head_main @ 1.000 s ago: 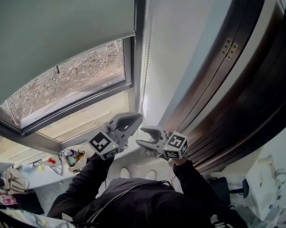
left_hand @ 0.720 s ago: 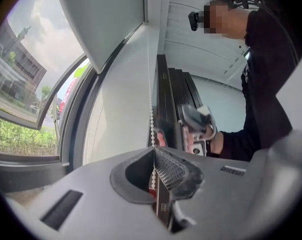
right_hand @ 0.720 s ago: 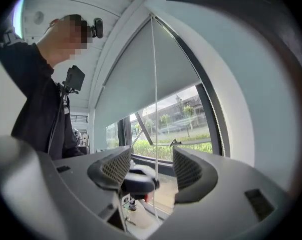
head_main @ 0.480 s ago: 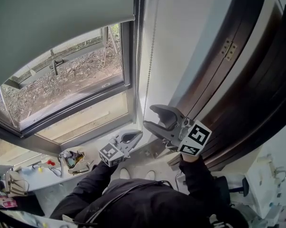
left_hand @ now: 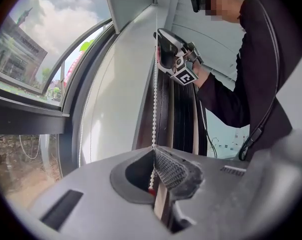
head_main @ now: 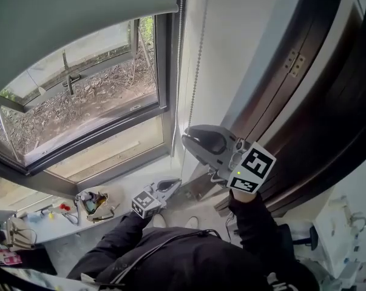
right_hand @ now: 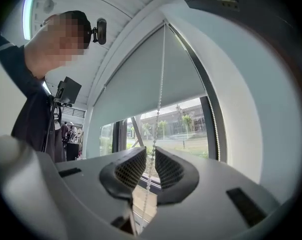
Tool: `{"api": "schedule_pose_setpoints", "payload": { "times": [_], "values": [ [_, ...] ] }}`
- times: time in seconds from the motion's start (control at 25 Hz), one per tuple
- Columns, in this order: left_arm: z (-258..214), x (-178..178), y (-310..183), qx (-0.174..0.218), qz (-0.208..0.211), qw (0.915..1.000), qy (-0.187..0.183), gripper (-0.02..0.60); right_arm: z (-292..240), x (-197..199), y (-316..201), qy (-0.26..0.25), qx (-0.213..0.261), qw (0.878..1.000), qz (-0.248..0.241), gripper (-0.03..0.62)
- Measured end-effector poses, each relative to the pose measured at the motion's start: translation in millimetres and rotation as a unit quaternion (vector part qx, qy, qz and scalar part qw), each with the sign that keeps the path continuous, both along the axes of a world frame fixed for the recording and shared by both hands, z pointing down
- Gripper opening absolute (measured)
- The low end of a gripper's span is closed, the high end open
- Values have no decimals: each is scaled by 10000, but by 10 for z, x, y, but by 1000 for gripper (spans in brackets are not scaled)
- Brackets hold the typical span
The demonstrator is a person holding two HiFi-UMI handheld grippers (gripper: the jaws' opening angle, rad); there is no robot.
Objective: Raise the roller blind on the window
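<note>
Left gripper (left_hand: 154,159) clamped on the bead chain (left_hand: 155,84); right gripper (right_hand: 151,168) higher, jaws just closing around it, not yet pinching

The roller blind (head_main: 79,17) was pale grey-green and its bead chain (left_hand: 155,84) white. My left gripper (head_main: 176,182) and right gripper (head_main: 186,141) were grey, with black-and-white square markers. The window frame (head_main: 164,71) was dark grey, the door (head_main: 316,102) dark brown.

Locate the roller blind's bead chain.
The bead chain hangs right of the window in the head view, pinched low by the left gripper and running up between the fingers of the right gripper, which have just been closing.
</note>
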State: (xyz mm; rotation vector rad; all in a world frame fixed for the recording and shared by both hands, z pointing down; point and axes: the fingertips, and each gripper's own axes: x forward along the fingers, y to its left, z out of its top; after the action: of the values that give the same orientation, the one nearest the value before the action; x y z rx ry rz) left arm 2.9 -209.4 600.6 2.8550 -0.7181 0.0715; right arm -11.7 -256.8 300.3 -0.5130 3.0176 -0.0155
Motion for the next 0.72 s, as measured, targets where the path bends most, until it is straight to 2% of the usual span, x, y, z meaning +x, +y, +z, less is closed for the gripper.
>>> {"api": "schedule_pose_setpoints", "payload": {
  "times": [0.16,0.36,0.48,0.6,0.72],
  "values": [
    [-5,14,25,-20,44,10000,3,14,5,19,-4,-48,-68,10000,8,15],
    [20,-33,53,-159,46,9999,-22,18,11,50,-45,63,133,9997,207,9],
    [46,-172,52,-287,-63,9996,44,64,20,44,-37,54,140,9997,213,8],
    [-178,-370,-58,-171,-416,9985,325,71,26,47,-53,-23,145,9996,228,8],
    [-607,-466,-207,104,-544,9970,549,98,48,63,-76,-24,163,9995,254,8]
  ]
}}
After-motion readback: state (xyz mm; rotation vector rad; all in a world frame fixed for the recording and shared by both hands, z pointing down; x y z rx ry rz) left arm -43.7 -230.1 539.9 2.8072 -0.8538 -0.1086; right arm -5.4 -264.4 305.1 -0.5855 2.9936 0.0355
